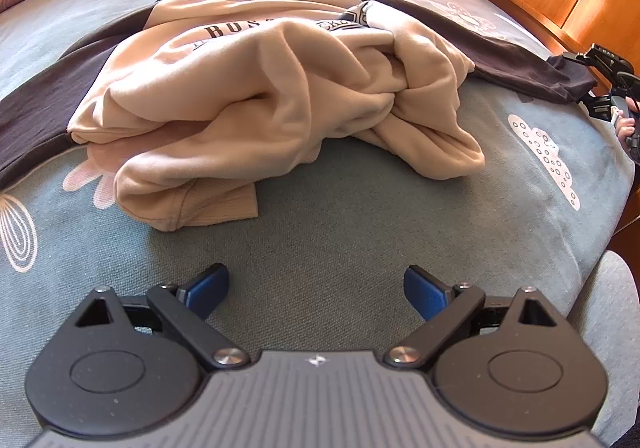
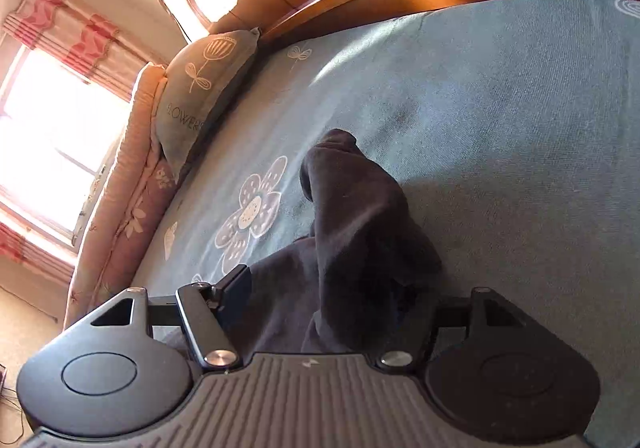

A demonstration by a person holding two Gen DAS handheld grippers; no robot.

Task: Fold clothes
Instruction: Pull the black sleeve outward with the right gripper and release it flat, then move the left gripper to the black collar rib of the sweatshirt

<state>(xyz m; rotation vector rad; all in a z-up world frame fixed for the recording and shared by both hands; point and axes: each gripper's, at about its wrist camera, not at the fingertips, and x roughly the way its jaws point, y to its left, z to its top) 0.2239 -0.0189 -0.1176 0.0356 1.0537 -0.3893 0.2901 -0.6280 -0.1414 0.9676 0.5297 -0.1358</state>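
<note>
Left claw (image 1: pixel 316 290) spread wide over bare bedspread (image 1: pixel 340 208), nothing between its 2 blue pads (image 1: pixel 424 290). Ahead of it, crumpled on the bed: beige sweatshirt (image 1: pixel 256 96) with dark sleeves. Right claw (image 2: pixel 328 288) parted, 1 dark sleeve (image 2: pixel 356 232) lying loose between its fingers, cuff pointing away; far finger hidden.

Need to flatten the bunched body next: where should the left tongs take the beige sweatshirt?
Take the ribbed hem at the sweatshirt's near corner, coming low from the near side. It lies on the bedspread facing the open left tongs, a thin edge, while the middle is a thick heap. Judgement only.
</note>
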